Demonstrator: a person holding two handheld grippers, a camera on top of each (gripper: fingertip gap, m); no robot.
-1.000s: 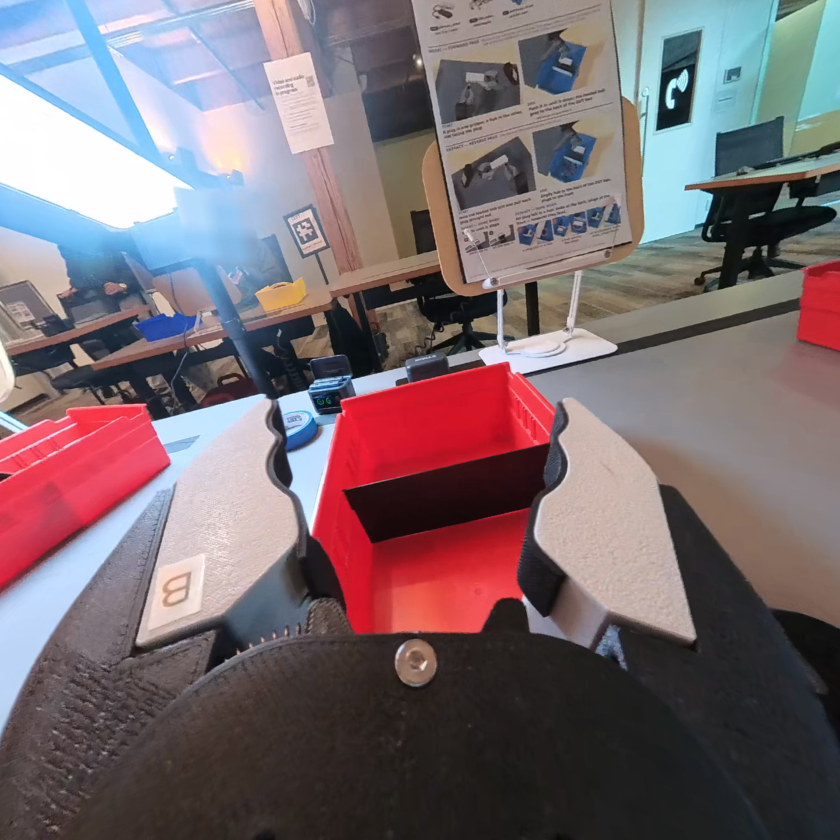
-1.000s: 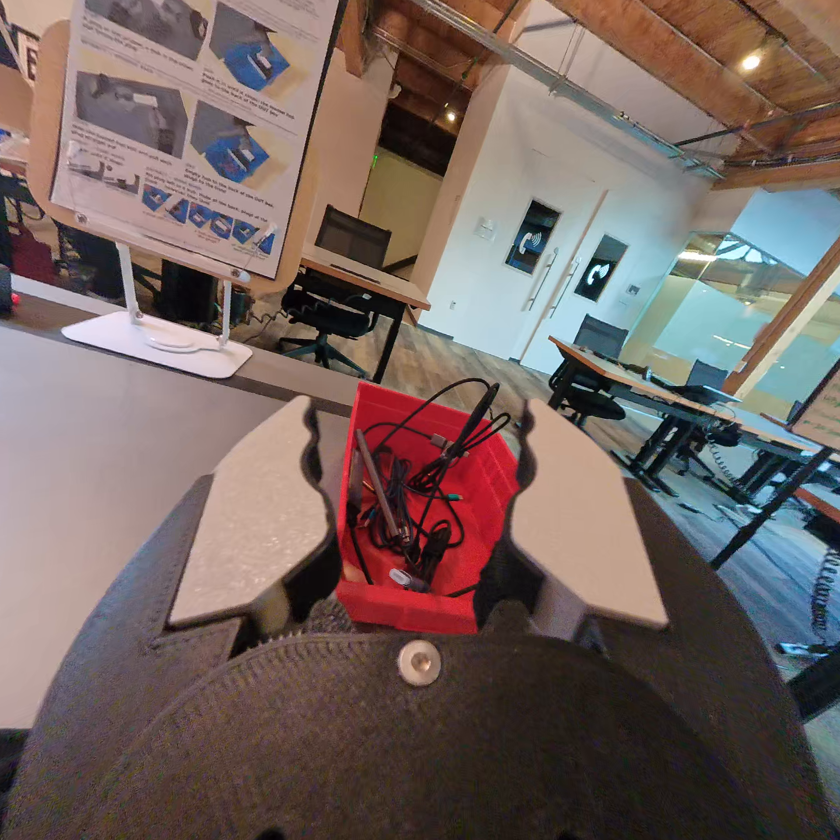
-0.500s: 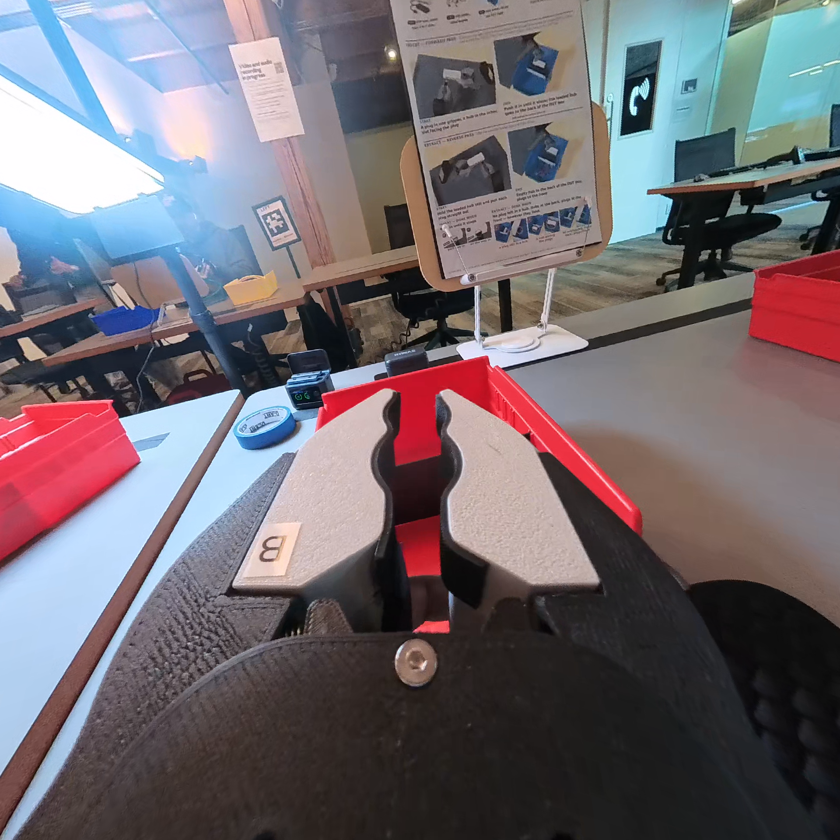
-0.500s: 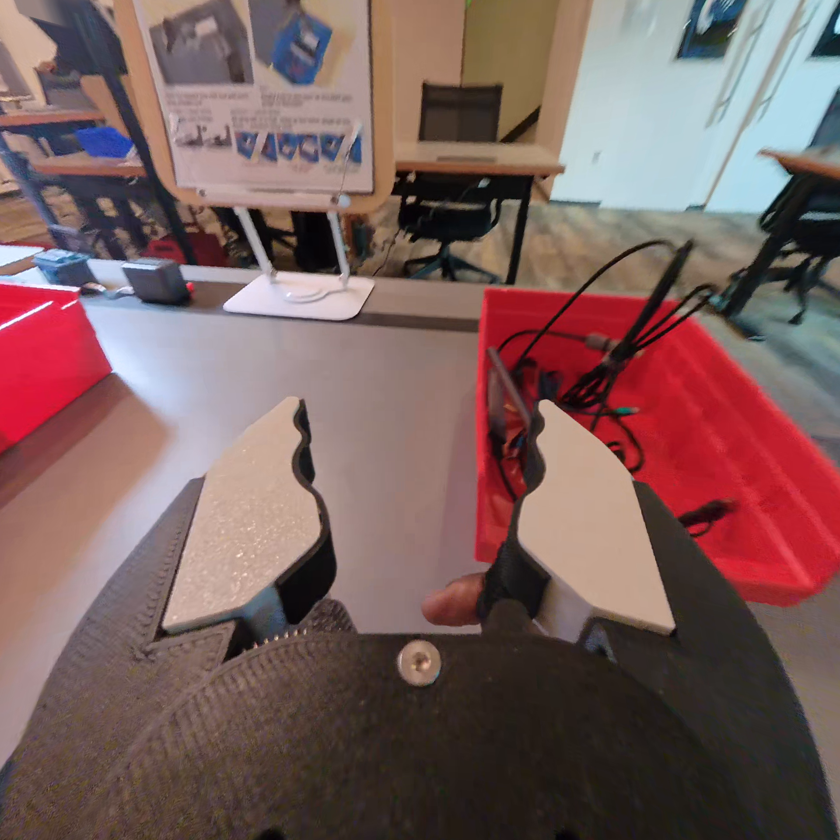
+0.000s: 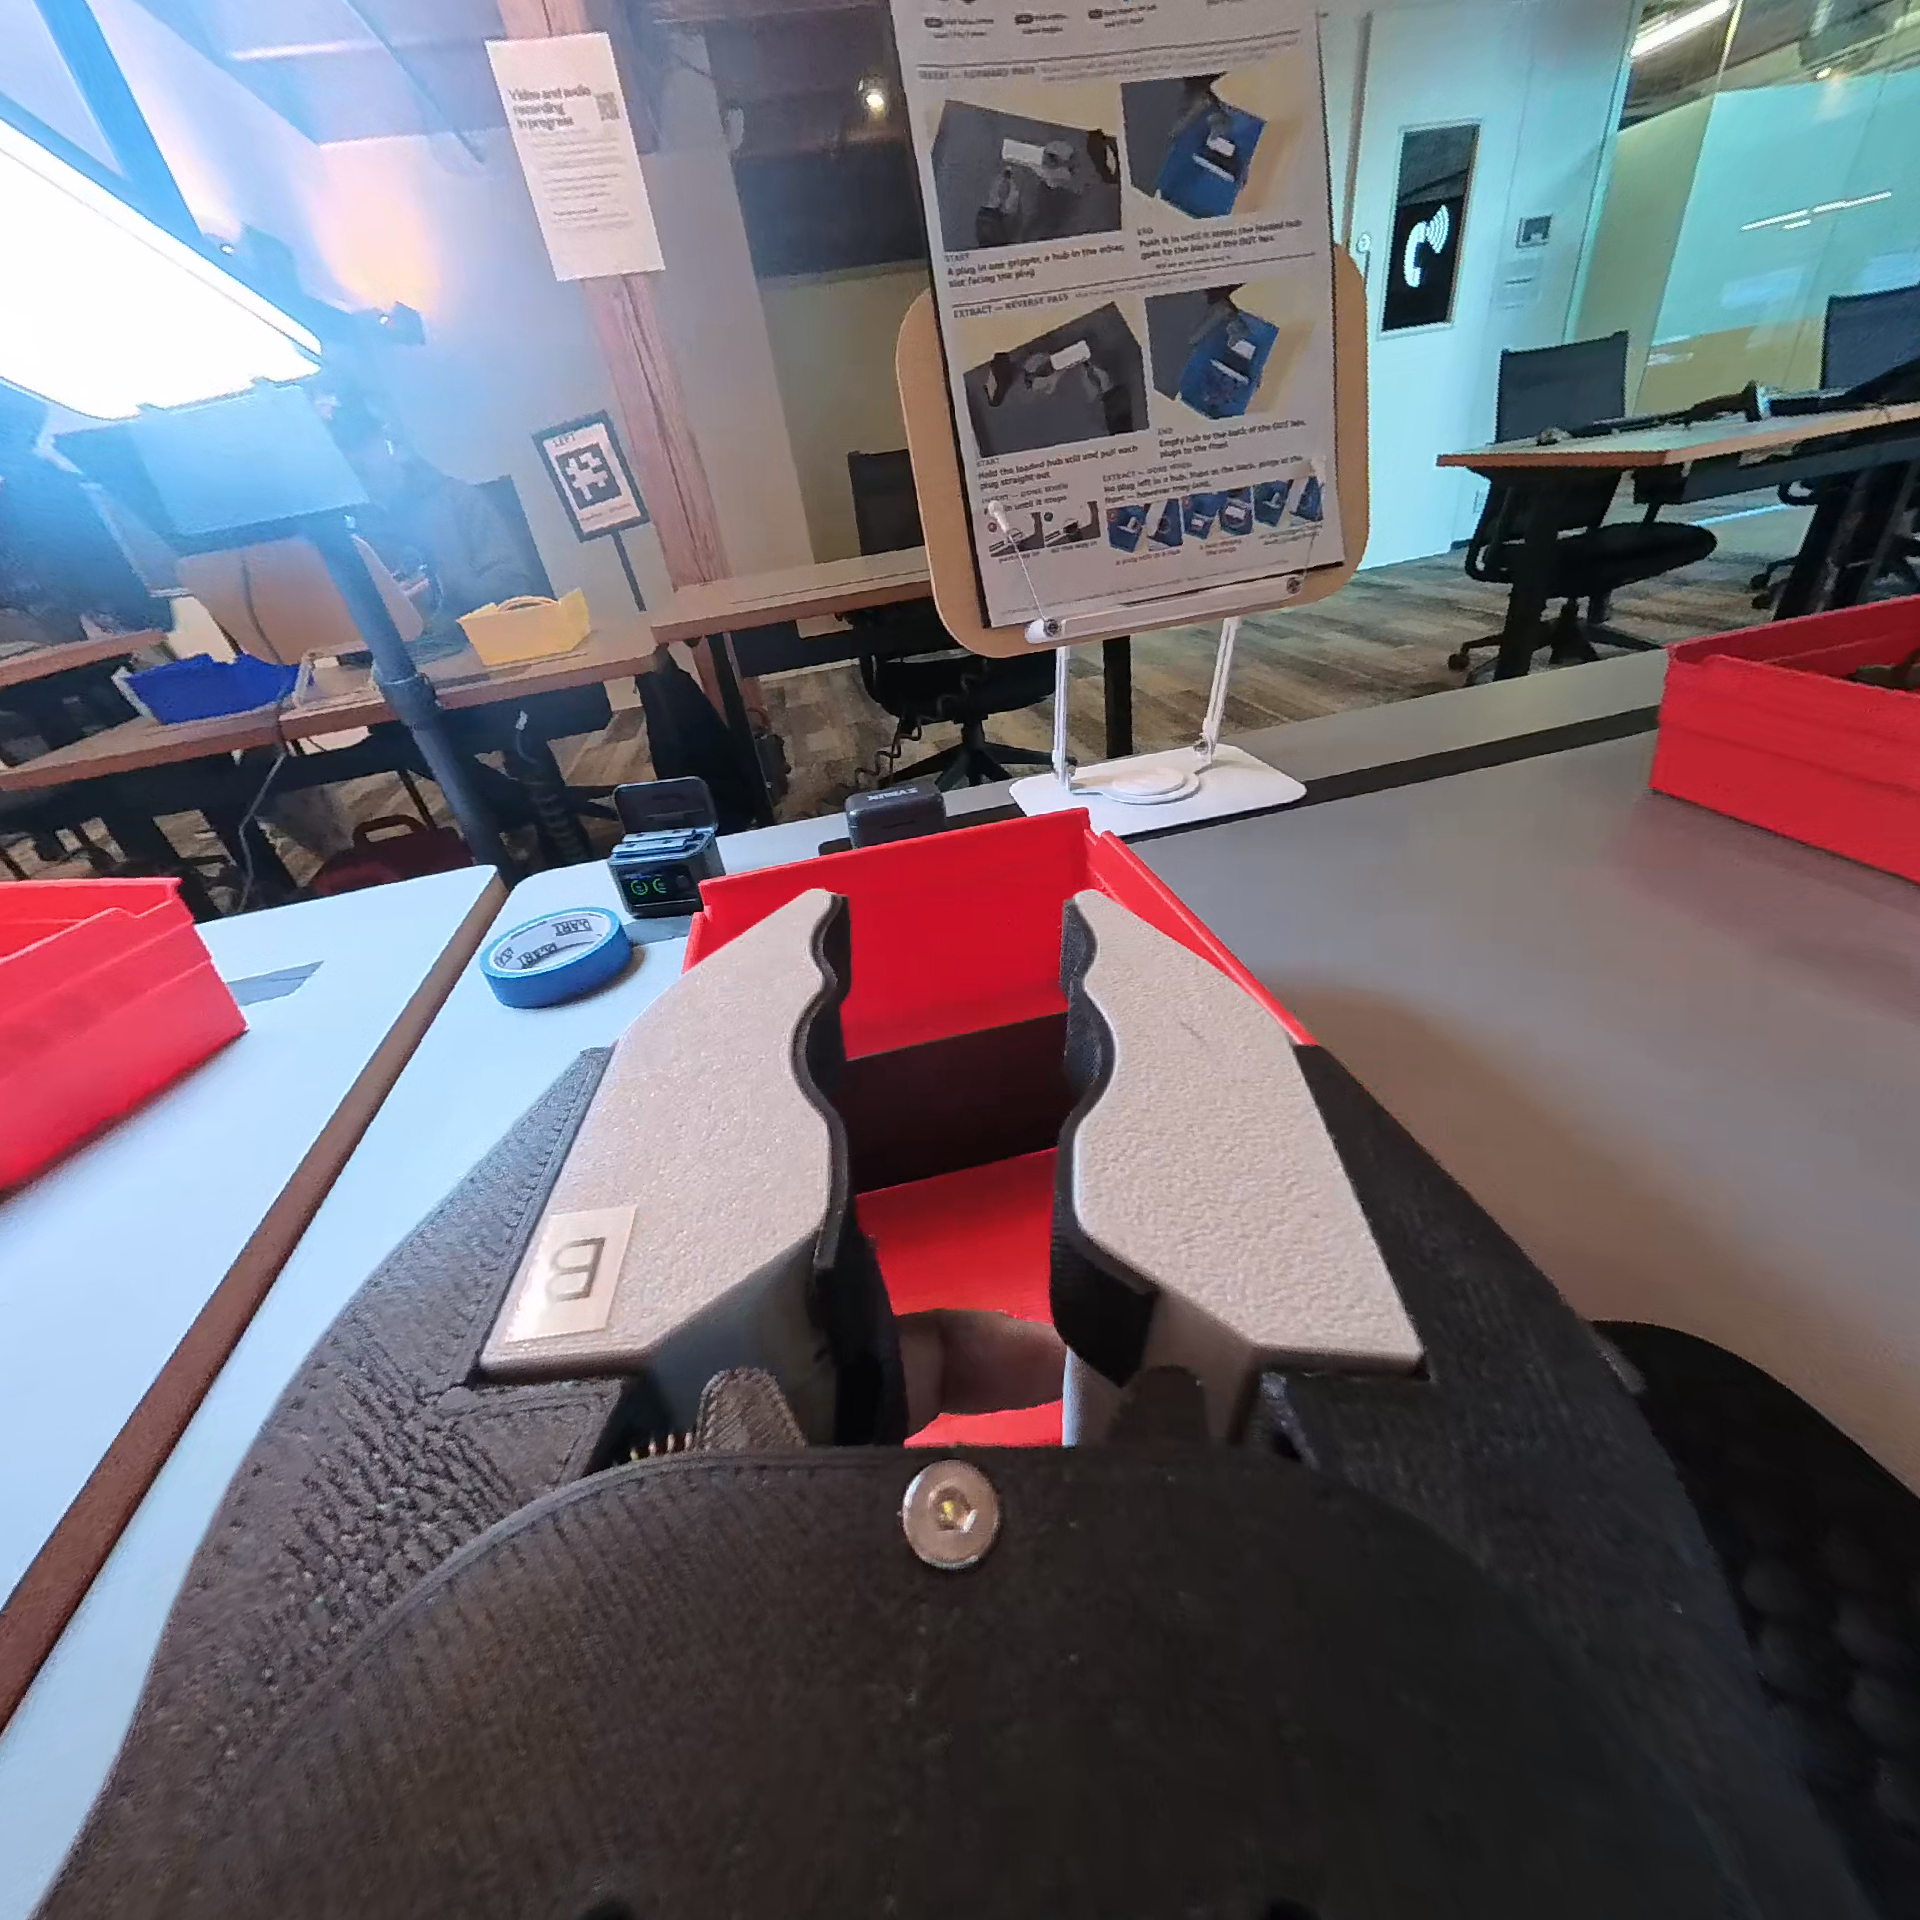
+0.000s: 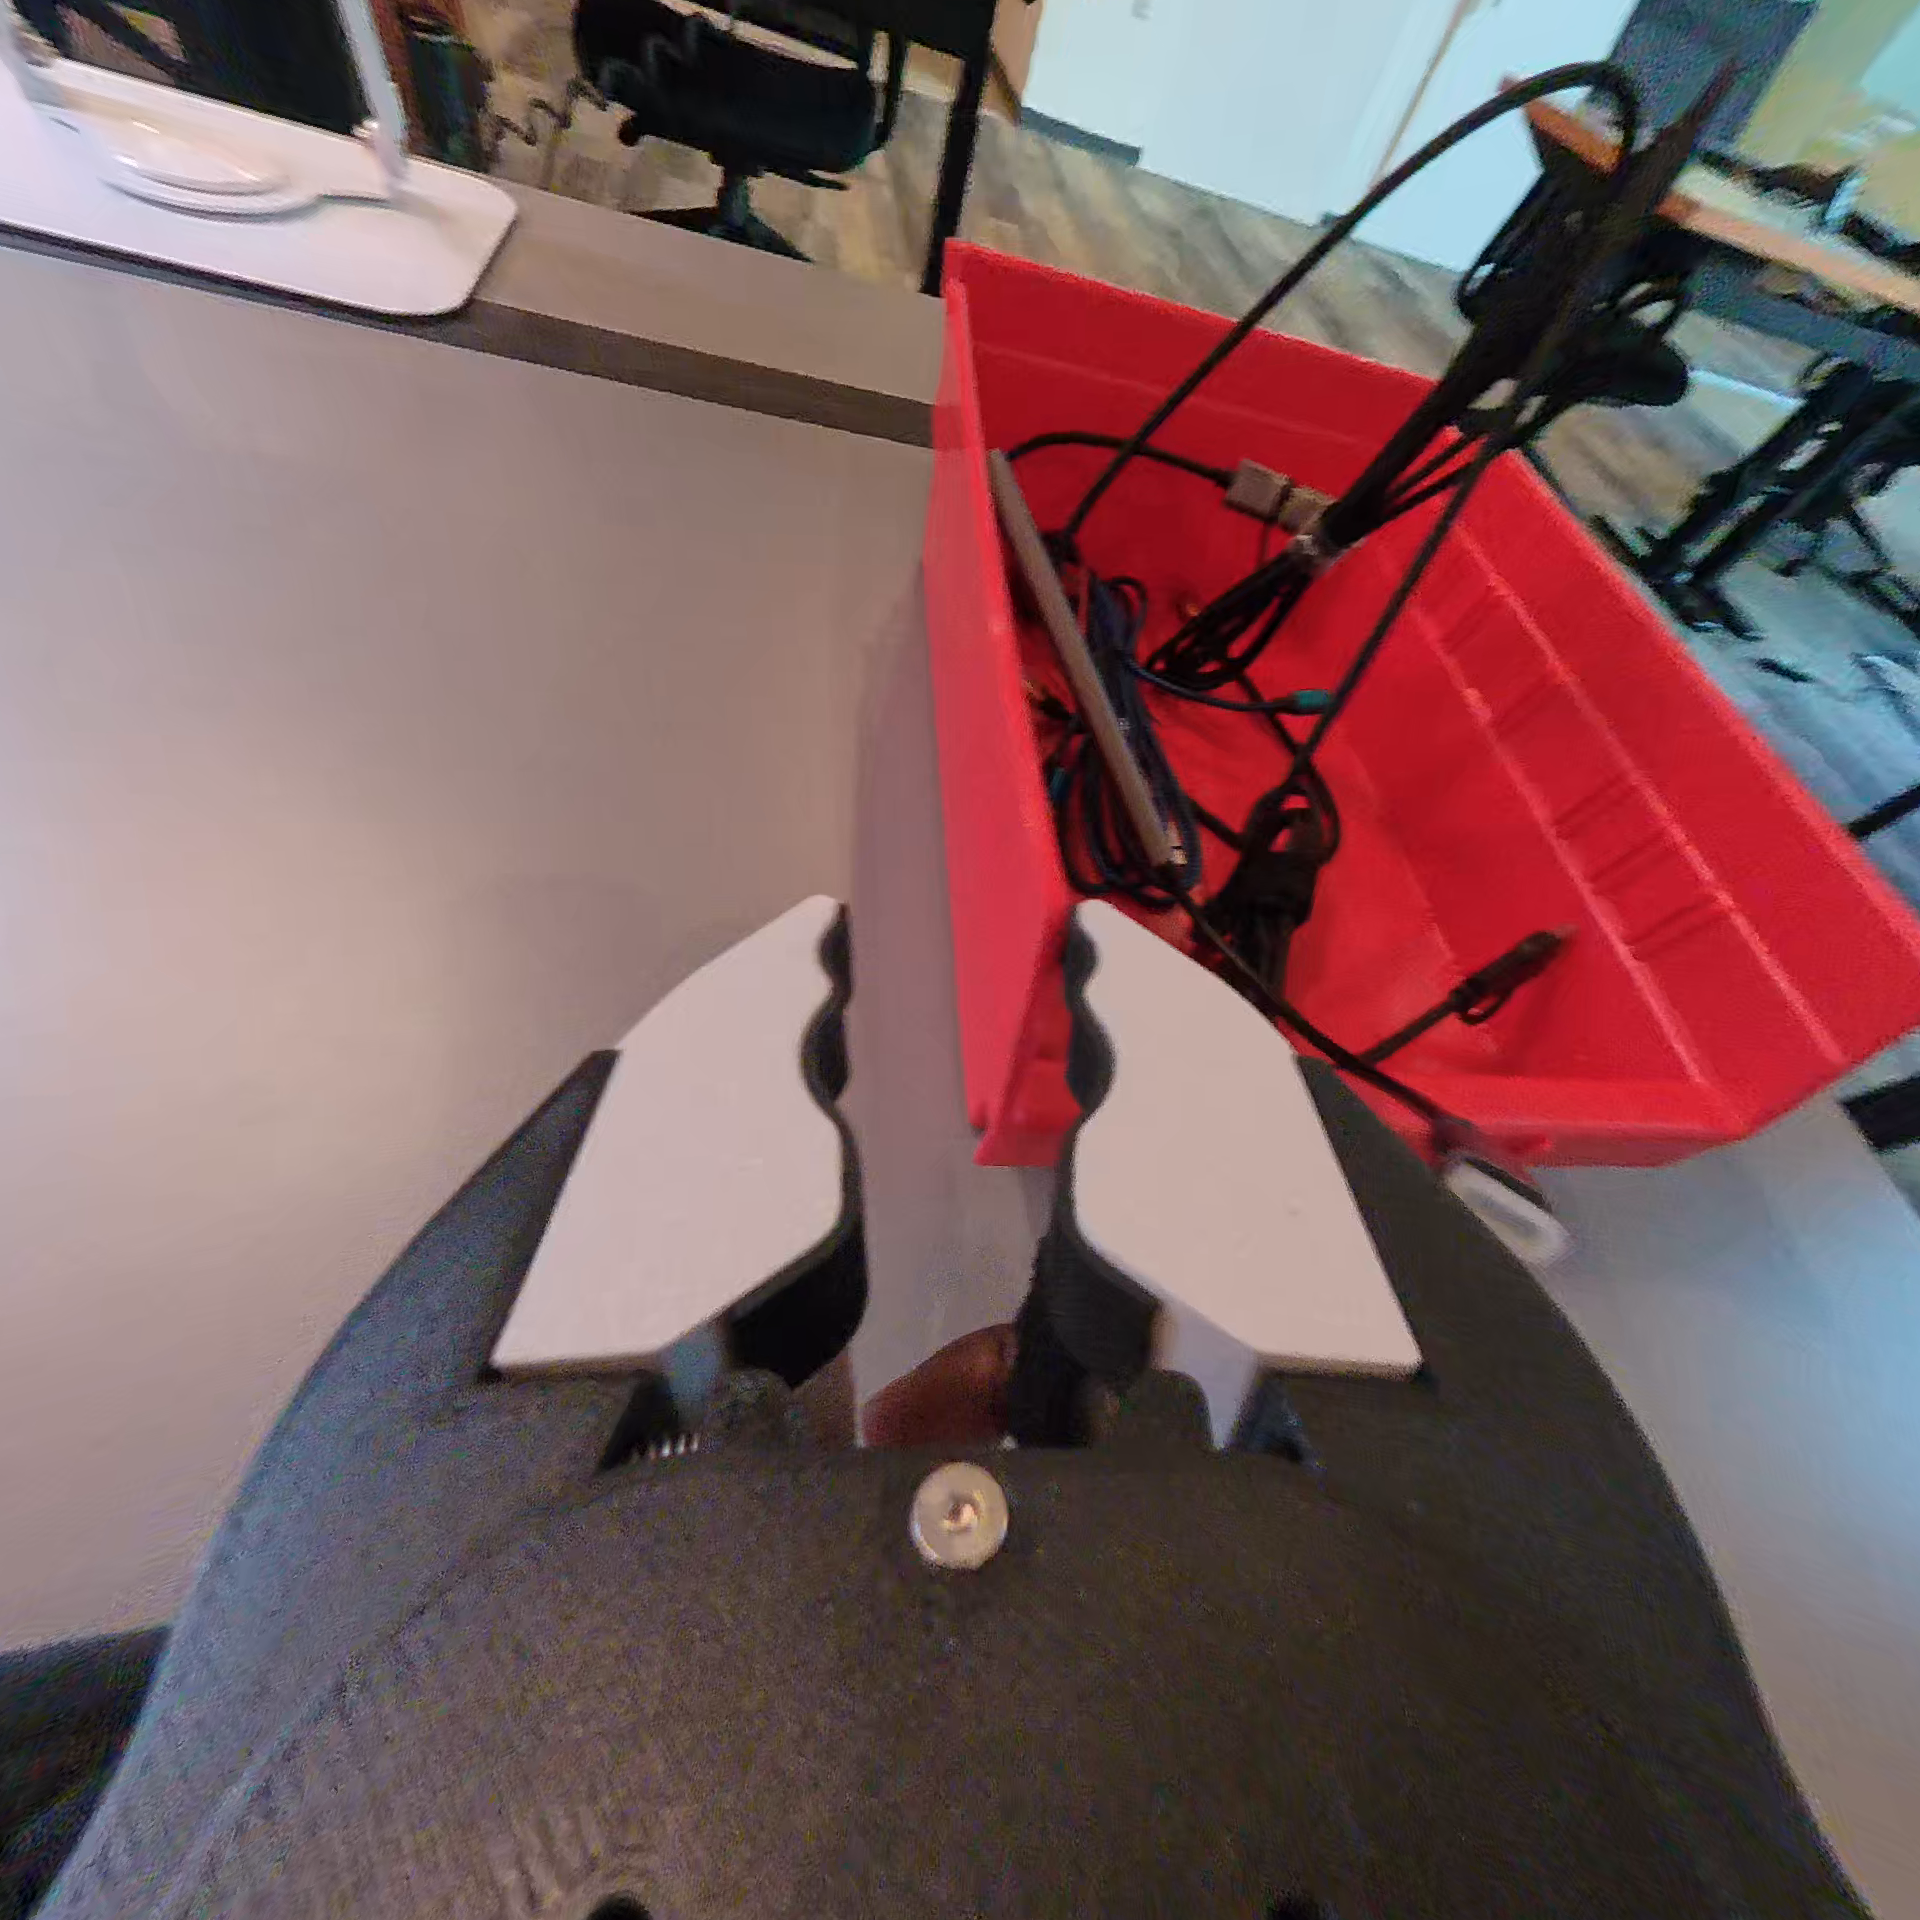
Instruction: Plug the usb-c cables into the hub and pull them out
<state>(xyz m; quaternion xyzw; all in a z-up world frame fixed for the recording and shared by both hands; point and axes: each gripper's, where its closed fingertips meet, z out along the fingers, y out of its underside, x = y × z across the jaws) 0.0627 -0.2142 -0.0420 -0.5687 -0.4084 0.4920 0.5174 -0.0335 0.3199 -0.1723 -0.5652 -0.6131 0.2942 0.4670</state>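
A red bin (image 6: 1662, 790) at the right of the grey table holds a slim grey hub (image 6: 1081, 675) leaning on its left wall and a tangle of black usb-c cables (image 6: 1273, 862). One cable arcs up out of the bin. A white plug (image 6: 1507, 1205) hangs over the bin's front edge. My right gripper (image 6: 956, 920) is open and empty. It hovers over the table just outside the bin's near left corner. My left gripper (image 5: 951, 925) is partly open and empty. It points into an empty red bin (image 5: 966, 935) with a black divider (image 5: 951, 1101).
A blue tape roll (image 5: 556, 956) and two small black devices (image 5: 665, 868) lie behind the empty bin. Another red bin (image 5: 94, 1018) sits far left. The cable bin (image 5: 1787, 758) shows at far right. An instruction board on a white stand (image 5: 1153, 784) is at the table's back edge. The left gripper's tips are roughly 55 cm from the right gripper's.
The left gripper went from wide open to nearly shut, then reopened partway. The right gripper narrowed, tilted down and moved closer to the cable bin's near left corner.
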